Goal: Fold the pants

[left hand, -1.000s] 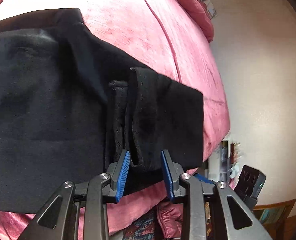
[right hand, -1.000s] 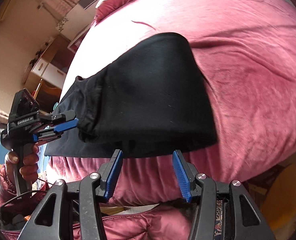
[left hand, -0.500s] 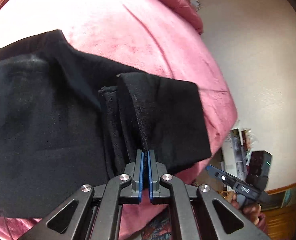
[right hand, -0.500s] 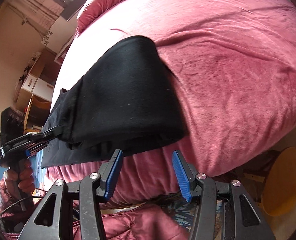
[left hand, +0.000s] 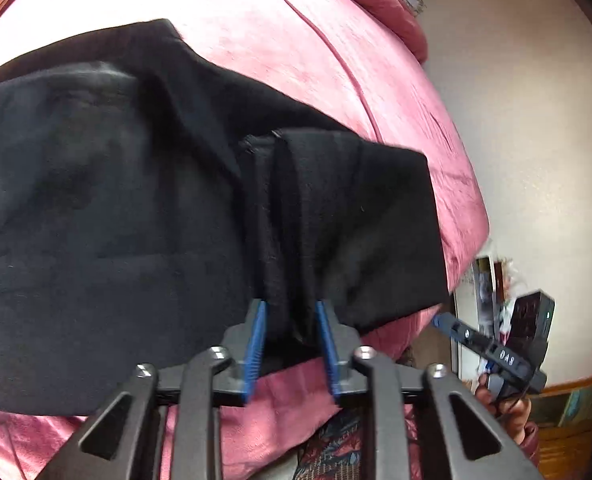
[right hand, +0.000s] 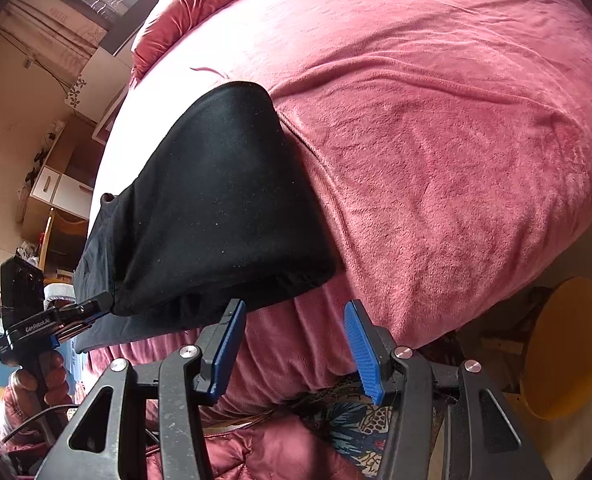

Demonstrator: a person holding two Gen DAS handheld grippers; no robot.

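Black pants (left hand: 116, 220) lie folded on a pink bed (left hand: 296, 40) near its front edge. My left gripper (left hand: 290, 344) has its blue pads partly apart with a bunched fold of the pants' edge between them. In the right wrist view the left gripper (right hand: 92, 308) sits at the pants' left corner. The pants (right hand: 216, 208) form a thick folded stack there. My right gripper (right hand: 296, 348) is open and empty, just below the stack's front edge, over the bed's side. It shows in the left wrist view (left hand: 491, 352) at the right.
The pink blanket (right hand: 435, 120) covers the wide bed to the right of the pants. A yellow round stool (right hand: 567, 344) stands by the bed's right corner. Cabinets (right hand: 56, 184) stand at the left. A pink quilted jacket (right hand: 276, 452) is below the grippers.
My left gripper closed on the pants' edge half a second ago and has now opened partway, the fold still between its pads. My right gripper stayed open and drifted right.
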